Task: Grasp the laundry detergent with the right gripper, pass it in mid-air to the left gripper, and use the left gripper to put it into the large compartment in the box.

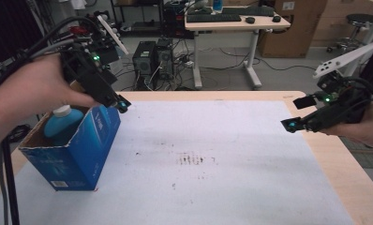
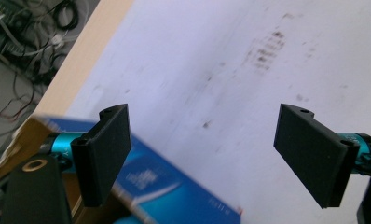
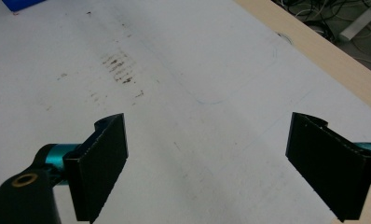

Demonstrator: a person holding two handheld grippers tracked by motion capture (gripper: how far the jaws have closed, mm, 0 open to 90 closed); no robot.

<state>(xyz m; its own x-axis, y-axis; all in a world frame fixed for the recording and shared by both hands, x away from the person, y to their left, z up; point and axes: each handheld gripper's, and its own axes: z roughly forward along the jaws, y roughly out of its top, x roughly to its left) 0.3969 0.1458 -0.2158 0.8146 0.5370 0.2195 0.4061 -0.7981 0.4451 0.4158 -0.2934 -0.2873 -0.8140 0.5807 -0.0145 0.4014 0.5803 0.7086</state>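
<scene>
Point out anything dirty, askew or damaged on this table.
The white mat has a patch of dark smudges near its middle. The blue box stands upright and open, with a blue bottle inside. Nothing else looks wrong.

your worktop carries a white mat with dark smudges near its middle. beyond the worktop's far edge you see a desk with a keyboard, computer towers on the floor, and cardboard boxes at the far right.
</scene>
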